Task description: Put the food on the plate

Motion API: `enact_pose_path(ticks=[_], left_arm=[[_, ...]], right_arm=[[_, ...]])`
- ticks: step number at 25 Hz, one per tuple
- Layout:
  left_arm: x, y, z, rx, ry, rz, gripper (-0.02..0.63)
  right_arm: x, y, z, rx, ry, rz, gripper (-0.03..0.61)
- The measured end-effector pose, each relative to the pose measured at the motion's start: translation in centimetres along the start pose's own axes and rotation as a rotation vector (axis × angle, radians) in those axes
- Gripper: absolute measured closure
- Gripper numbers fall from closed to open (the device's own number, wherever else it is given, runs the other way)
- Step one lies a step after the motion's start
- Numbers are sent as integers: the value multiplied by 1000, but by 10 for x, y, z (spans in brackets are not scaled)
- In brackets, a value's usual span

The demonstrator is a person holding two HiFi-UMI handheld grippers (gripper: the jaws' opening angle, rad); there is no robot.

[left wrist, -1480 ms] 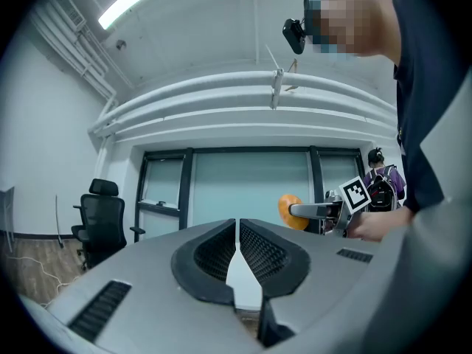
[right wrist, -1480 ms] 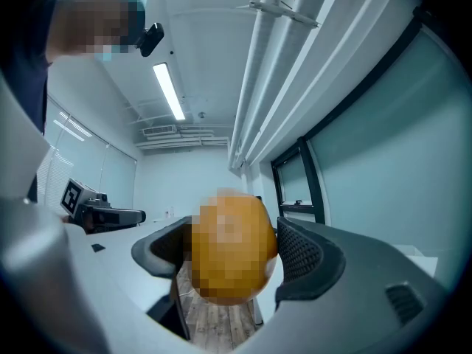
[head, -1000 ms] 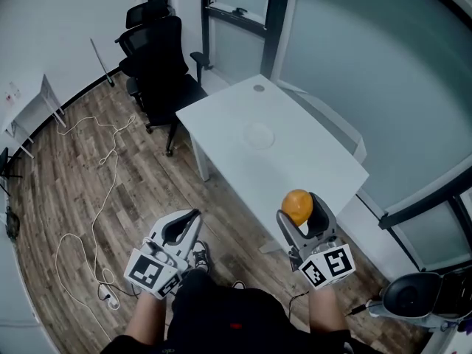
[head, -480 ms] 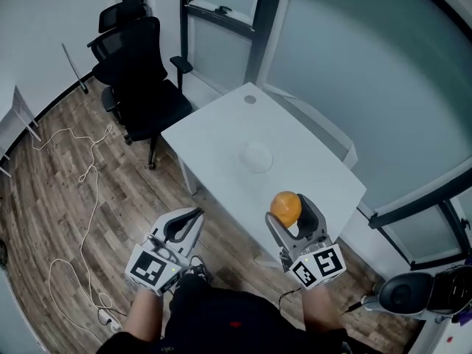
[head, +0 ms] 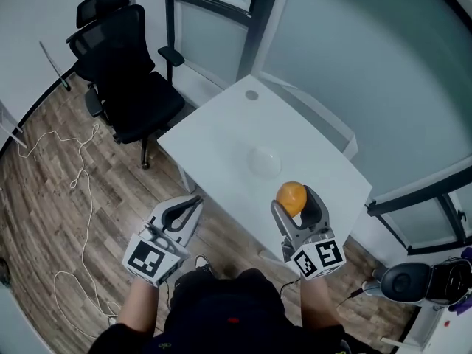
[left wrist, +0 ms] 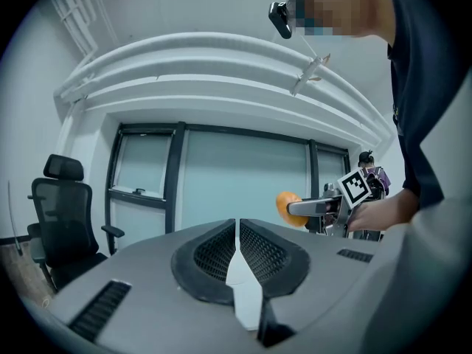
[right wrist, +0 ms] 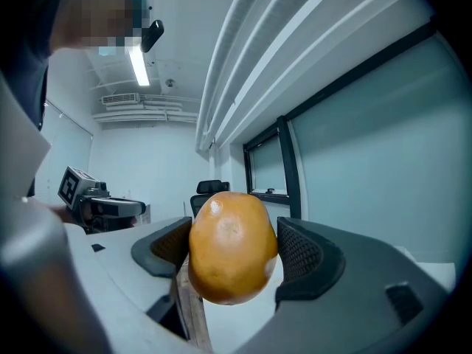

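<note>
1. Your left gripper [head: 193, 202] hangs low at your left, over the brown wood-plank floor [head: 51, 220] and just off the near side of the table. In the left gripper view its black ribbed jaws are pressed together along one seam with nothing between them [left wrist: 237, 227].
2. Your right gripper [head: 296, 196] is raised at your right. Its two jaws are clamped on a smooth, rounded orange piece of food [head: 291, 196].
3. In the right gripper view that food [right wrist: 230, 245] fills the gap between the pads. One ribbed pad [right wrist: 299, 253] touches its right flank, and the other pad sits against its left. Part of the food bulges out in front of the jaw tips.
4. From the left gripper view, you can see the same orange piece [left wrist: 285, 206] side-on, sticking out past the tip of the right gripper.
5. In the head view the food is in the air over the near edge of the white rectangular table [head: 214, 135], and it does not rest on the tabletop.
6. The pale, round plate [head: 250, 160] lies further in, near the middle of the table. It has nothing on it, and the food is clearly apart from it.
7. Beyond the table's far left corner stands a black mesh office chair [head: 125, 72].
8. A frosted glass wall [head: 369, 65] runs along the table's far side.
</note>
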State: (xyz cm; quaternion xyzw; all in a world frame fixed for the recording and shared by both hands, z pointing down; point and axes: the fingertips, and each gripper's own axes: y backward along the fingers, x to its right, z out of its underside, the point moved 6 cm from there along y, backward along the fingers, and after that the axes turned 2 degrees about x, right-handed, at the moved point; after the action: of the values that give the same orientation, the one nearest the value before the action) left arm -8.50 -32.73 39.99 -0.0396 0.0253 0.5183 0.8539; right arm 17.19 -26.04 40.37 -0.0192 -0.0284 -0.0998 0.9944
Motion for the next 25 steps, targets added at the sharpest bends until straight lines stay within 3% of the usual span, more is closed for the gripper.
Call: enact_pose_path(ticks=[7, 14, 25], left_arm=[[-23, -40, 10, -27, 45, -10, 578], [-20, -85, 25, -71, 91, -55, 578], [-22, -113, 47, -146, 129, -140, 578]], right_arm=[[50, -36, 23, -55, -7, 43, 204], [121, -93, 70, -196, 40, 32, 204], [167, -194, 214, -517, 96, -55, 204]])
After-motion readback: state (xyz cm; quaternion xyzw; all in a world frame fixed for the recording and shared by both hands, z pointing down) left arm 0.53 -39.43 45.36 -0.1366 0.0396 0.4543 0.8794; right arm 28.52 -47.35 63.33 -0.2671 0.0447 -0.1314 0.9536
